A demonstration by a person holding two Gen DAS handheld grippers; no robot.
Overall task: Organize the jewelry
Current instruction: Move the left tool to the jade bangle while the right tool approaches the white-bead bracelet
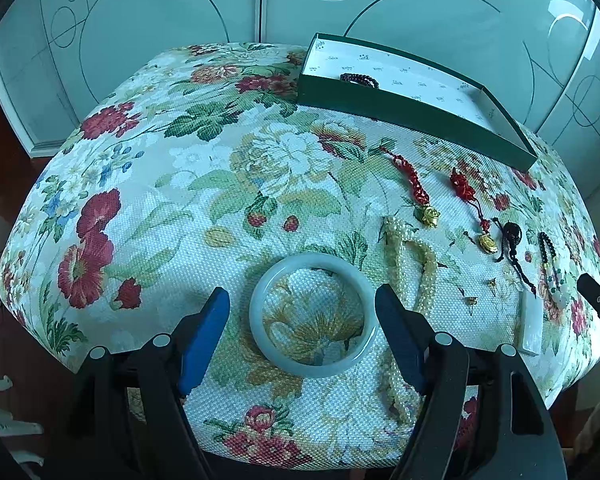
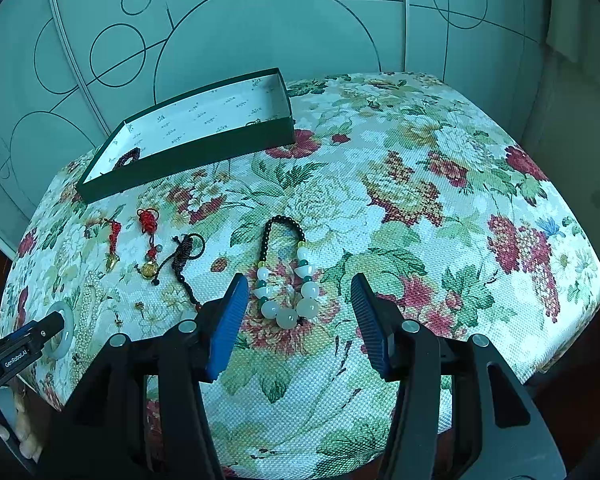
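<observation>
While both claws hang spread and empty, nothing is gripped yet. Left claw [image 1: 302, 312] straddles the pale green jade bangle [image 1: 313, 315], which lies flat on the floral-cloth counter [image 1: 160, 184]; blue pads sit at the ring's 9 and 3 o'clock, close beside it but not visibly touching. Looks lined up to pinch across the ring.

Right claw [image 2: 300, 304] brackets the white-and-green bead end of the black-beaded bracelet [image 2: 286, 276], also flat on the cloth, pads apart from the beads.

Long green cardboard tray with white printed lining [image 1: 416, 114] sits at the far edge, about 1 o'clock from the left claw and 11 o'clock from the right. A dark red bead bracelet [image 1: 359, 80] is already inside, so I read the tray as the drop point.

Still loose on the cloth between bangle and tray: cream pearl strand [image 1: 410, 264], two red knotted cords with gold charms [image 1: 414, 188] [image 1: 470, 208], black cord pendant [image 1: 512, 240], white rectangular slab [image 1: 528, 326].

Judgement: early stage, most pieces left. Bangle is hard and smooth, so an off-centre squeeze could let it slip out.
</observation>
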